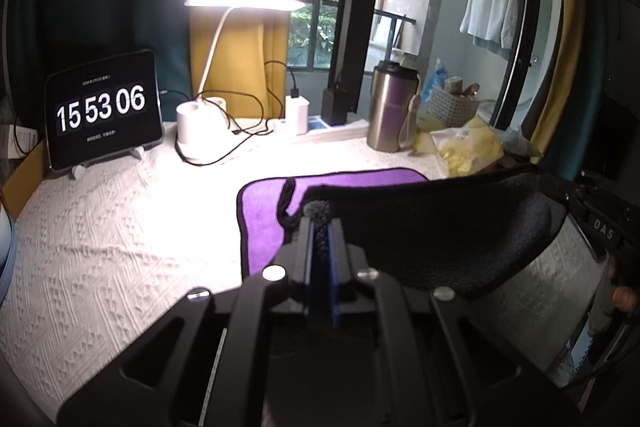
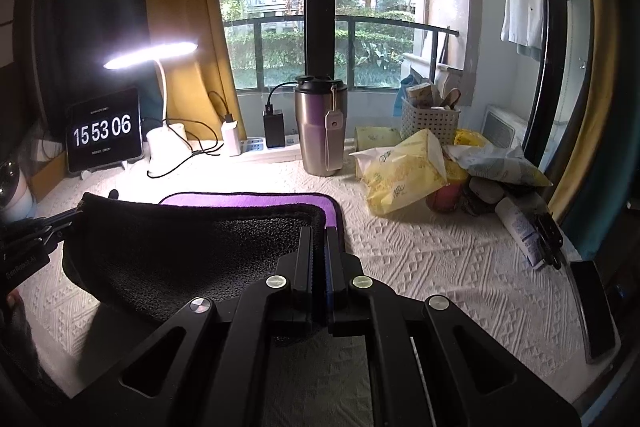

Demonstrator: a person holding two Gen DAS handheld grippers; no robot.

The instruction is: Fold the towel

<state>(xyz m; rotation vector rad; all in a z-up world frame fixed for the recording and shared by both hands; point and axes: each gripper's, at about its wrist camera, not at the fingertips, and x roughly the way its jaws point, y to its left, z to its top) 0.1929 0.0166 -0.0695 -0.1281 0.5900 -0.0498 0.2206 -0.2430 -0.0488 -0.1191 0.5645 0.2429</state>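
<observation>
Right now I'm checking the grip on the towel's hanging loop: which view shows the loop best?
Left wrist view: the loop lies on the purple face of the towel, just ahead of the shut left gripper. Right wrist view hides the loop behind the lifted dark side.

Bare tablecloth (image 1: 100, 247) is lying open left of the towel (image 1: 260, 211). Lamp base (image 1: 192, 131), cables (image 1: 236, 131), tablet clock (image 1: 102, 111) and steel tumbler (image 2: 320, 131) are lining the back; yellow bags (image 2: 400, 175) are crowding the right.
</observation>
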